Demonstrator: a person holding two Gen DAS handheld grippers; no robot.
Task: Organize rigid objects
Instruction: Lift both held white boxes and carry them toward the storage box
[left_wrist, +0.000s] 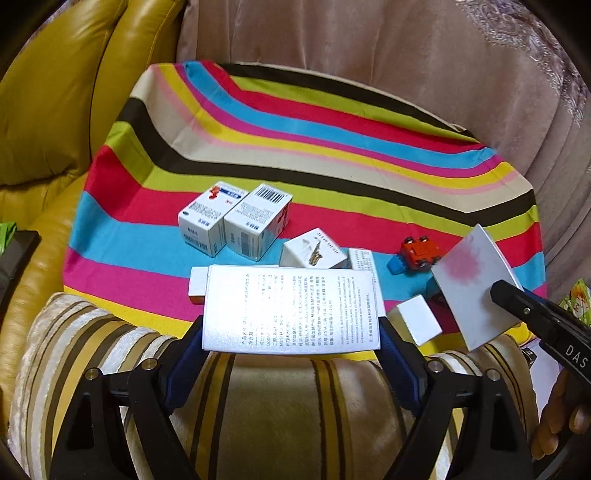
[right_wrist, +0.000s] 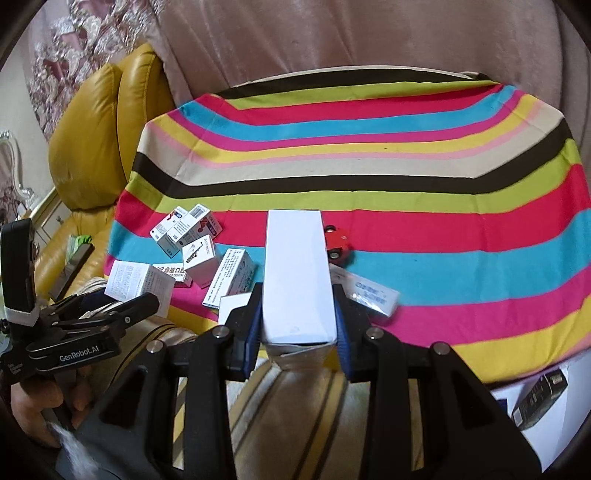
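Boxes near striped cloth's front edge, far half bare

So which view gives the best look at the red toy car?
The left wrist view: the red toy car lies in the open on the striped cloth, with body and wheels visible. In the right wrist view the car is half hidden behind the white box held in the right gripper.

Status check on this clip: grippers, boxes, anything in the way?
Left gripper shut on wide printed box. Right gripper shut on tall white box. Loose boxes and red toy car crowd striped cloth.
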